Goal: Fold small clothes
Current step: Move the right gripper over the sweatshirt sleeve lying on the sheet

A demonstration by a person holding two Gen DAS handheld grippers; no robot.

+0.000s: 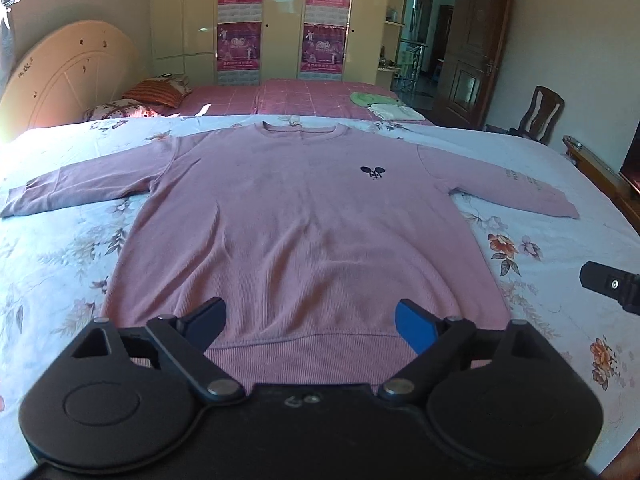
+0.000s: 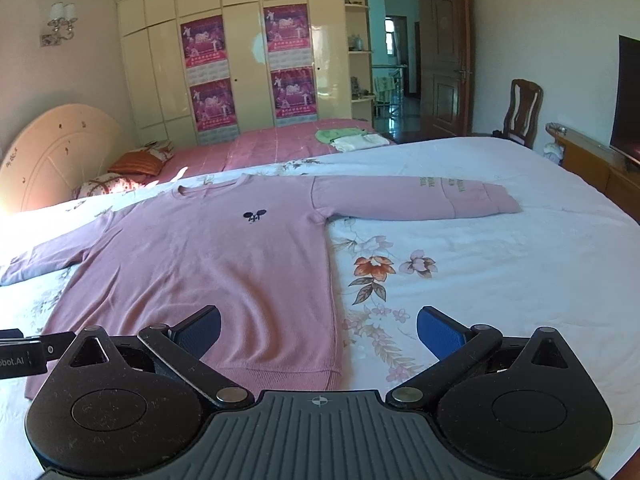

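Observation:
A pink long-sleeved sweatshirt [image 1: 288,216] lies flat and face up on the floral bedsheet [image 1: 60,256], sleeves spread to both sides, hem nearest me. It also shows in the right wrist view [image 2: 208,256]. My left gripper [image 1: 310,320] is open and empty, hovering over the middle of the hem. My right gripper [image 2: 318,332] is open and empty above the sweatshirt's lower right corner, its left finger over the cloth and its right finger over the sheet. The right gripper's body shows at the right edge of the left wrist view [image 1: 612,286].
A second bed with a pink cover [image 1: 304,96] lies beyond, with folded green and white cloths [image 1: 384,106] and pillows [image 1: 156,94]. A wardrobe, an open door and a wooden chair [image 2: 522,110] stand behind. A low cabinet and a screen [image 2: 628,100] stand at the right.

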